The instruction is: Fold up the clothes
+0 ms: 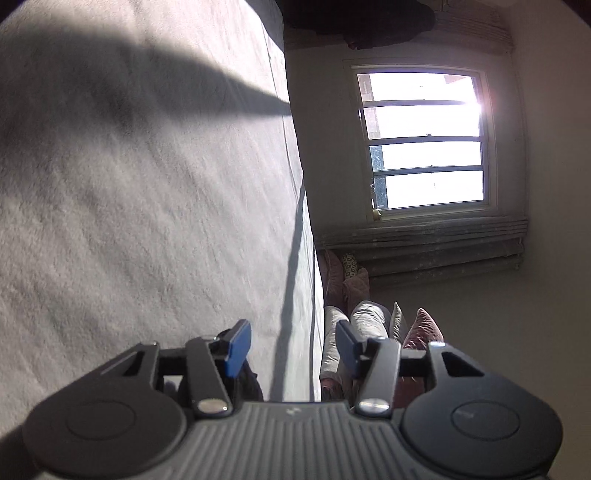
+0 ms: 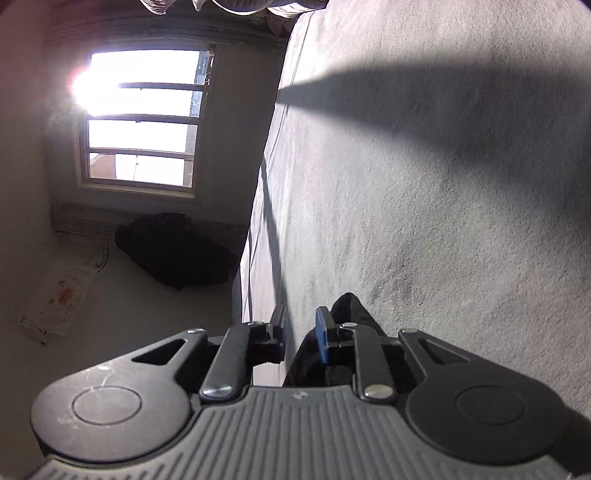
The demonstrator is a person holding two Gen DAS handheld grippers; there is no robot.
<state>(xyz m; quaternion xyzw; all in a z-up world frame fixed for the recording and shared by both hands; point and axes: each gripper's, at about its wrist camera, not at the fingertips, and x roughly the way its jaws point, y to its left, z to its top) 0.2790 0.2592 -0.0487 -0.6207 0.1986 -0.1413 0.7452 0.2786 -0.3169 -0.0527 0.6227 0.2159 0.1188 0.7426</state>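
Both views are turned sideways over a pale grey bed cover [image 1: 147, 221], also bed cover [image 2: 443, 221]. My left gripper [image 1: 291, 336] stands open, its blue pads far apart at the cover's edge, nothing between them. A bit of black garment [image 1: 249, 380] shows just under its left finger. My right gripper [image 2: 301, 325] is open by a narrower gap. The black garment [image 2: 349, 310] bunches against its right finger and reaches in below the pads. Cover shows through the gap at the tips.
A bright window [image 1: 424, 140], also window [image 2: 140, 118], faces the bed. A dark heap of clothes [image 2: 177, 251] lies beyond the bed edge, heap [image 1: 358, 22]. Pillows [image 1: 369, 321] are stacked at the bed's end. A printed bag [image 2: 59, 302] lies near the wall.
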